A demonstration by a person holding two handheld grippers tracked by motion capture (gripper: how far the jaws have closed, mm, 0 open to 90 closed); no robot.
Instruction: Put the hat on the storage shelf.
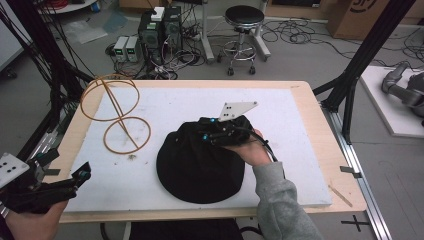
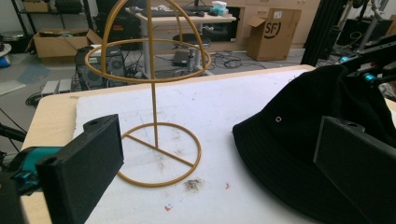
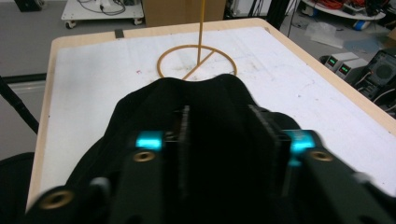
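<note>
Cables, computer boxes and a stool crowd the floor beyond the table's far edge. On the white board (image 1: 280, 115) covering the table, the right gripper (image 1: 216, 134) has its jaws drawn in around a fold of the black bucket hat (image 1: 197, 167) at its crown; the cloth bunches between them, and I judge it pinched, though black on black hides the contact. The hat lies near the board's front edge, right of centre. The left gripper (image 1: 67, 180) hovers off the front left corner, jaws wide apart, holding nothing. To do this well, grip deep enough that the crown lifts cleanly, then carry it toward the wire hat stand (image 1: 117, 112) by the left edge.
</note>
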